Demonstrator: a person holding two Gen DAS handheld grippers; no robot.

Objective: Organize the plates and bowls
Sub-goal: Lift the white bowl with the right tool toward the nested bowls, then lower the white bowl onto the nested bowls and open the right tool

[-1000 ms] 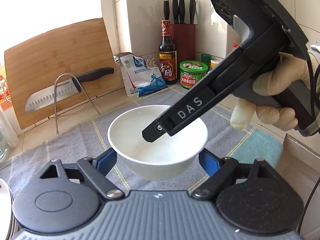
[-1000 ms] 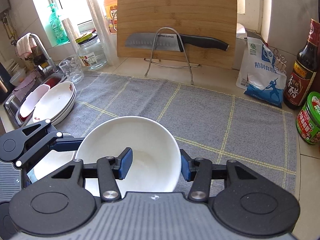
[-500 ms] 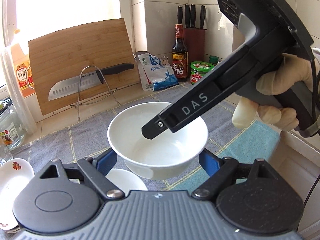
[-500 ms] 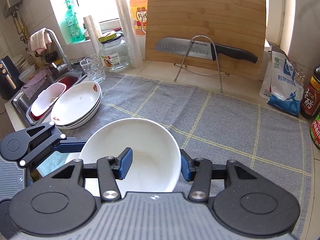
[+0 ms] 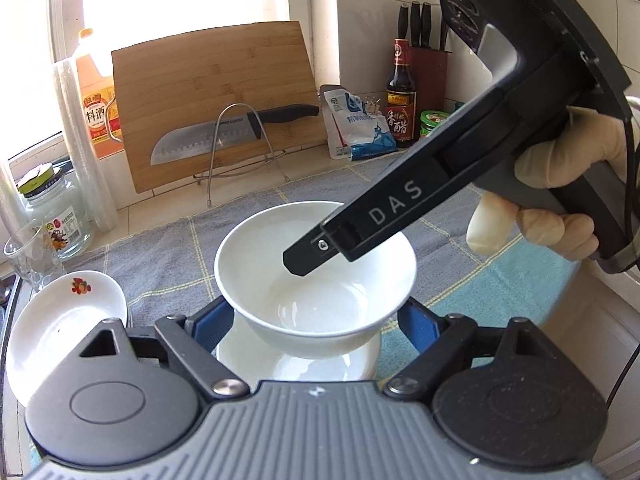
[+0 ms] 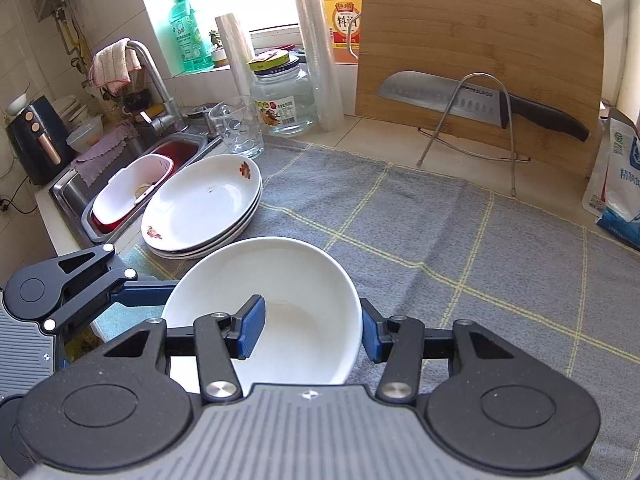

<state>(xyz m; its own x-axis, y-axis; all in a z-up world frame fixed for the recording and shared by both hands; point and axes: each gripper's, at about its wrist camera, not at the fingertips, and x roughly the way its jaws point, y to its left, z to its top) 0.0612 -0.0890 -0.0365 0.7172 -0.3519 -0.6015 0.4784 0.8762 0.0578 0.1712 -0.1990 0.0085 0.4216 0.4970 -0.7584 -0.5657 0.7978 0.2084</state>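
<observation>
White glazed ceramic: one deep bowl, plain, unpatterned, empty and clean-looking, with a narrow foot.

Location: bowl is being carried clear of the grey checked cloth, upright with a slight tilt, directly over a second white dish whose rim is showing beneath it in the left wrist view. That lower piece is looking like a matching bowl, though only its edge is visible.

Grip: right gripper is pinching the bowl's near wall, one blue pad inside the basin and the other outside against the rim, jaws clamped together on it. Left gripper is standing with its jaws apart, pads flanking the bowl's lower sides; whether they are touching the bowl cannot be told.

Key relation: lower dish is lying straight below the held bowl, so the coming move is judged to be a plain descent, with the right gripper bearing the load and the left gripper steadying.

Nearby stock: stack of floral-print plates is sitting at the cloth's left edge, just beside the sink, apart from the bowl.

Risk: a rim pinch is judged liable to let the bowl swing if it is lowered off-centre.
</observation>
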